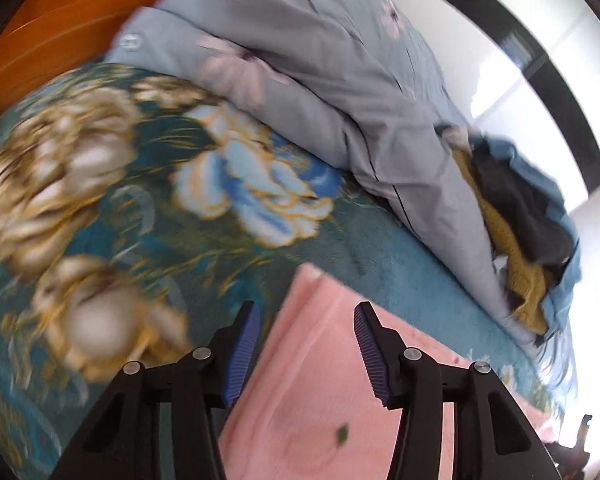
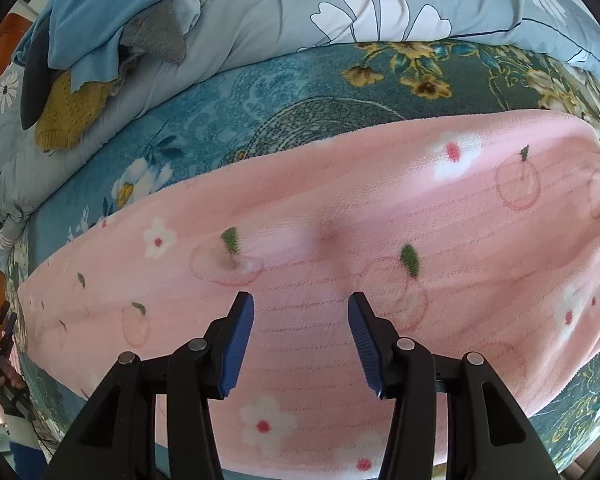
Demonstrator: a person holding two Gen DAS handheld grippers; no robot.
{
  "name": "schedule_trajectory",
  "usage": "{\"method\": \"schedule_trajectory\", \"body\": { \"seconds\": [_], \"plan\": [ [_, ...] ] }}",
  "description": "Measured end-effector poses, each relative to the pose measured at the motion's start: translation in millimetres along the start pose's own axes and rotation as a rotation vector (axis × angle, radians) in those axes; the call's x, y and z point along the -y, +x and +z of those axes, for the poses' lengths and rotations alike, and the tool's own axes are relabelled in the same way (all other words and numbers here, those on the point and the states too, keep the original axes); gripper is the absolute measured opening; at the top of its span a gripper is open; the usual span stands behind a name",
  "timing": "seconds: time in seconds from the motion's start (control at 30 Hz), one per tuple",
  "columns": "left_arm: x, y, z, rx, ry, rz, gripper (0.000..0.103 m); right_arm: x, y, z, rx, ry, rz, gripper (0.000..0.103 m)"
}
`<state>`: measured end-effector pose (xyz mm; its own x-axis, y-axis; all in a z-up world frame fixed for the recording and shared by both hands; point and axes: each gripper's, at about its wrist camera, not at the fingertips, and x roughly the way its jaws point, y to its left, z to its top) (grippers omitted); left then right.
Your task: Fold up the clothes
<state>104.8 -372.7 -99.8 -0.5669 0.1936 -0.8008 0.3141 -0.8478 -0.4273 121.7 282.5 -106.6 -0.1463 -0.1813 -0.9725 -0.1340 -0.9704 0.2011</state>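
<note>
We have the pink fleece garment (image 2: 340,280) spread flat across the teal floral bedspread (image 2: 228,108), long edge running side to side, so it looks laid out as a band ready for a next fold. Our right gripper (image 2: 301,322) hangs over its middle, pointing steeply down, jaws about half open, nothing between the pads; we can't tell if the tips touch the fleece. A small dimple sits in the fabric just above the tips. Our left gripper (image 1: 306,330) is over one end of the same garment (image 1: 320,380), jaws parted about halfway and empty; that view is motion-blurred, so the corner detail is soft. Neither tong has hold of anything. We judge this as a gap between folds: cloth let go, next grab point not yet chosen. Edges: the far long edge of the pink piece lies clean on the bedspread, with a bare teal strip between it and the grey-blue floral duvet (image 2: 420,4) bunched along the back. A heap of unfolded clothes (image 2: 84,60), mustard knit, dark and blue pieces, sits on the duvet well away to one side. The near edge runs close to the bed's front edge, so little room there. Open room is the teal strip beyond and the bare bedspread past the garment's end in the left view.
</note>
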Motion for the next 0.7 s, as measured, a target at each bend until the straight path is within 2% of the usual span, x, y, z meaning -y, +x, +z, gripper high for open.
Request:
{"method": "schedule_trajectory", "body": {
  "seconds": [0.17,0.2,0.23,0.27,0.37,0.53,0.57,0.7],
  "plan": [
    [16,22,3,-0.073,0.093,-0.002,0.049,6,3,3,-0.004,-0.009,-0.029,0.051],
    [14,24,2,-0.081,0.095,0.001,0.035,8,3,4,-0.005,-0.01,-0.032,0.051],
    [13,25,1,-0.089,0.097,0.003,0.013,10,4,4,-0.005,-0.006,-0.031,0.051],
    [13,24,0,-0.078,0.102,0.0,0.008,12,4,5,-0.006,0.0,-0.029,0.051],
    [15,17,-4,-0.039,0.117,-0.011,0.006,17,6,6,-0.009,0.011,-0.023,0.051],
    [4,-14,11,0.157,-0.021,-0.06,0.006,18,3,9,0.015,0.009,-0.008,0.051],
    [2,-11,14,0.157,-0.025,-0.036,0.006,19,3,10,0.022,0.009,-0.004,0.051],
    [-2,29,16,0.037,-0.023,0.072,0.006,21,7,13,0.015,0.008,0.001,0.051]
  ]
}}
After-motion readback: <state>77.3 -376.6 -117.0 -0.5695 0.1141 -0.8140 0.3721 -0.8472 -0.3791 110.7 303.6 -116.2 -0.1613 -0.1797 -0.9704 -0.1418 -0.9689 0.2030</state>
